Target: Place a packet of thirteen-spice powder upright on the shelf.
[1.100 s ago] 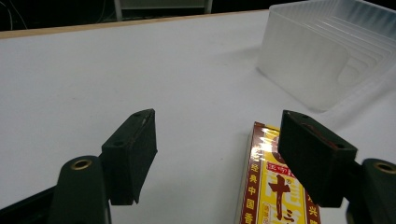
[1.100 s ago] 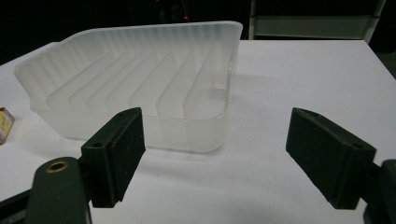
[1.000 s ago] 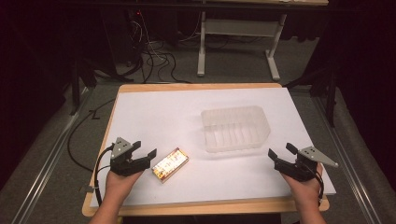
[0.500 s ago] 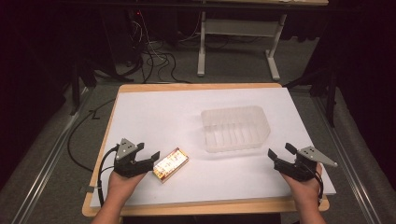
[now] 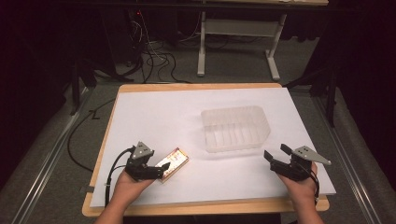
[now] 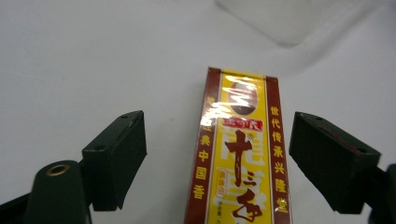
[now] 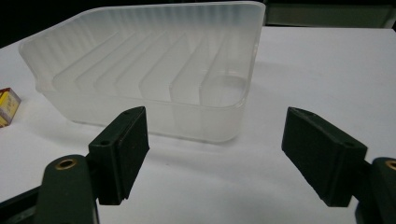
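Note:
A red and yellow packet (image 5: 173, 162) printed with Chinese characters lies flat on the white sheet at the front left. My left gripper (image 5: 161, 169) has its jaws either side of the packet's near end. Its jaws have just been opening, and in the left gripper view the packet (image 6: 243, 154) lies between the black pads (image 6: 116, 158) with a gap on each side of my left gripper (image 6: 219, 144). My right gripper (image 5: 276, 154) rests open at the front right. Its own view shows my right gripper (image 7: 215, 149) facing the clear ribbed plastic tray (image 7: 140, 56), nothing between its jaws.
The clear tray (image 5: 233, 112) stands right of centre on the white sheet (image 5: 159, 116). The packet's end (image 7: 7, 106) peeks in left of it. Cables and table legs lie on the dark floor beyond the far edge.
My left gripper has slid right up to the packet and opened its jaws around it. The right gripper and the tray have stayed put.

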Action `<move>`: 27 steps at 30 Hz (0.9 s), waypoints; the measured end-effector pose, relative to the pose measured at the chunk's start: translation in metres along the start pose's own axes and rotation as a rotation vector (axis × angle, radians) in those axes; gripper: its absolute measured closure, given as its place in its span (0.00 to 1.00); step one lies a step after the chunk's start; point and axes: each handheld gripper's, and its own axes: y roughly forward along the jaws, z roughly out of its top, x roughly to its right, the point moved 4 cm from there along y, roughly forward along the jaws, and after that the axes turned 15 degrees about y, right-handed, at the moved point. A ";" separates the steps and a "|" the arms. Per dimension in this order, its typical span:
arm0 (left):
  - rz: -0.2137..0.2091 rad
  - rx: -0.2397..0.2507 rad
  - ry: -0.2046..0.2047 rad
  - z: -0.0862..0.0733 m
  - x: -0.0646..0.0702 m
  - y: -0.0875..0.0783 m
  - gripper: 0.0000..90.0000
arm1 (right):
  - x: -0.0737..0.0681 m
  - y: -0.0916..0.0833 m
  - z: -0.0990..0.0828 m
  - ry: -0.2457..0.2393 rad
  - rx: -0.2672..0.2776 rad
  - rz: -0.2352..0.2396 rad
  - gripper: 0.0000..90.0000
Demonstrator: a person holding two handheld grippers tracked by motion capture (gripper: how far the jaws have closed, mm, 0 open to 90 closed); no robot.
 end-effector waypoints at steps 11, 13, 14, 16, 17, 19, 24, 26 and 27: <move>-0.008 -0.182 0.117 -0.006 0.014 0.021 0.18 | 0.001 0.000 0.000 0.007 -0.009 -0.004 0.27; -0.013 -0.190 0.120 -0.007 0.016 0.023 0.18 | 0.001 0.001 0.000 0.006 -0.012 -0.005 0.27; -0.015 -0.195 0.123 -0.007 0.016 0.023 0.18 | 0.001 0.001 0.000 0.004 -0.011 -0.005 0.27; -0.017 -0.202 0.127 -0.007 0.017 0.023 0.18 | 0.001 0.001 0.000 0.007 -0.013 -0.004 0.28; -0.020 -0.204 0.127 -0.007 0.017 0.024 0.18 | 0.002 0.001 0.000 0.007 -0.013 -0.004 0.28; -0.023 -0.205 0.130 -0.007 0.017 0.024 0.19 | 0.002 0.001 0.000 0.009 -0.011 -0.005 0.28; -0.034 -0.215 0.131 -0.008 0.018 0.025 0.20 | 0.002 0.001 0.000 0.011 -0.012 -0.006 0.28; -0.041 -0.224 0.131 -0.008 0.018 0.025 0.21 | 0.003 0.001 0.000 0.010 -0.011 -0.006 0.28; -0.043 -0.225 0.132 -0.009 0.018 0.025 0.21 | 0.003 0.001 0.000 0.011 -0.012 -0.006 0.28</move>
